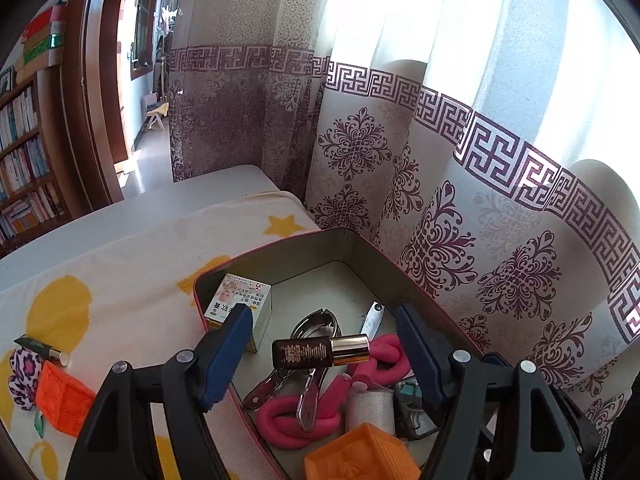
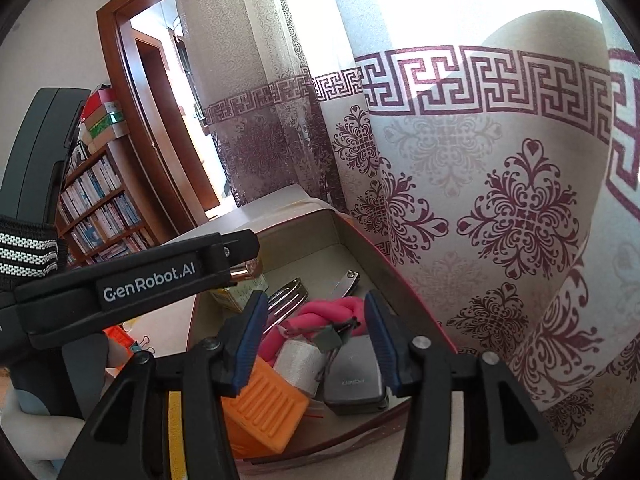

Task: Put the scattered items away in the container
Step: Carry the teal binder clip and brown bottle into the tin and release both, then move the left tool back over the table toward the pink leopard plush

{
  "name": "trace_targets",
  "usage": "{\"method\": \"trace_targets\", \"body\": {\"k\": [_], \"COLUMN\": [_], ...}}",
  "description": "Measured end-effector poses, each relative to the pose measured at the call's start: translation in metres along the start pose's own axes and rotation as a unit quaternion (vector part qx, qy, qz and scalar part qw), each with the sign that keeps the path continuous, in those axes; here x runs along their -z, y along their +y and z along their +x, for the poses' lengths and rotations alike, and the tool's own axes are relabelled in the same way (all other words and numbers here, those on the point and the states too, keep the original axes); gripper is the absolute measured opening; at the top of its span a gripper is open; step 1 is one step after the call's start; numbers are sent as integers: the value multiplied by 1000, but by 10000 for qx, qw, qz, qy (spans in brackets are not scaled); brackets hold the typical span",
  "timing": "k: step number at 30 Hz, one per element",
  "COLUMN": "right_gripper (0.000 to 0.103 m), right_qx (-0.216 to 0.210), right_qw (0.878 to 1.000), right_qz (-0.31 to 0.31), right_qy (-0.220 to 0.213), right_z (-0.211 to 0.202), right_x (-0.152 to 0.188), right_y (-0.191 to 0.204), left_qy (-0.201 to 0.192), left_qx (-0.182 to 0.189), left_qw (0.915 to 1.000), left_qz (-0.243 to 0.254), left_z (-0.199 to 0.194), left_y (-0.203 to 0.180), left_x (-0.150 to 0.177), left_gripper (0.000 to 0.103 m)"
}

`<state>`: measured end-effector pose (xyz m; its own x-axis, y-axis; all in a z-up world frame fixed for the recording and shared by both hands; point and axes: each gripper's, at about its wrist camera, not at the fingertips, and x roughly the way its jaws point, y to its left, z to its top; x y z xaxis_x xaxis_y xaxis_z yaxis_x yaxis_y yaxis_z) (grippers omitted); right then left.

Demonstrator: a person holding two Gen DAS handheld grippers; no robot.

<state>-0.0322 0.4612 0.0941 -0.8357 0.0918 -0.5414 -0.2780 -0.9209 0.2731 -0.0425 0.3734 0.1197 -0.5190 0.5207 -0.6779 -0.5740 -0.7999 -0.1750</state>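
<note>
Hovering over the tin point(image 1: 224, 276), the left gripper point(image 1: 324, 344) has its jaws wide apart; a small dark bottle point(image 1: 320, 352) with a gold cap sits between the pads w/o either pad touching it, cap pointing right. Can't tell if it's resting on the stuff below or in mid-air.

Inside the tin: a med box point(image 1: 240, 308) upright in the far-left corner, steel clips point(image 1: 316, 328) mid-floor, a nail clipper point(image 1: 372, 316) by the far wall, a pink foam rope point(image 1: 288, 420) looped across the middle, a white roll point(image 1: 368, 408) just beside it, an orange block point(image 1: 360, 456) at the near edge.

The right gripper point(image 2: 316, 340) hangs over the tin's near-right part, jaws also apart, nothing pinched. Below it lies a grey case point(image 2: 352, 376), touching the white roll.

Still out on the star blanket point(image 1: 140, 264), left of the tin near the blanket's near-left corner: a 2nd orange block point(image 1: 64, 400), a dark tube point(image 1: 40, 348), a leopard-print scrunchie point(image 1: 20, 376). Block and scrunchie touch; the tube lies just behind them.

Patterned curtain point(image 1: 440, 200) hangs right behind the tin.
</note>
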Motion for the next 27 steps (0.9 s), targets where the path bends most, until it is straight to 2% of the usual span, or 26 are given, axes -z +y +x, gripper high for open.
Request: {"method": "trace_targets", "body": {"k": [1,4,10,17,27], "right_gripper": [80,80,80,80,80], "right_qx": [12,22,55,108,167], "right_qw": [10000,9998,9998,9999,9999], "right_qz": [36,93,171,89,16], "right_qy": [-56,-172,-82,-8,11], "right_z": [-2,-6,-2,2,4], "right_x": [0,-2,-2,2,6], "right_y": [-1,-4,-6,-3,1], "left_qy": [-56,-47,16,123,216], "left_qx": [4,35,-149,-344,-556], "left_qw": [10000,9996,9989,9989,9974], "left_qz": [-76,-276,-437,-296,-401], "left_z": [-2,-6,-11,-21,-42], "left_y": [2,12,26,35,64], "left_x": [1,2,8,24,45], "left_gripper": [86,86,86,86,86]}}
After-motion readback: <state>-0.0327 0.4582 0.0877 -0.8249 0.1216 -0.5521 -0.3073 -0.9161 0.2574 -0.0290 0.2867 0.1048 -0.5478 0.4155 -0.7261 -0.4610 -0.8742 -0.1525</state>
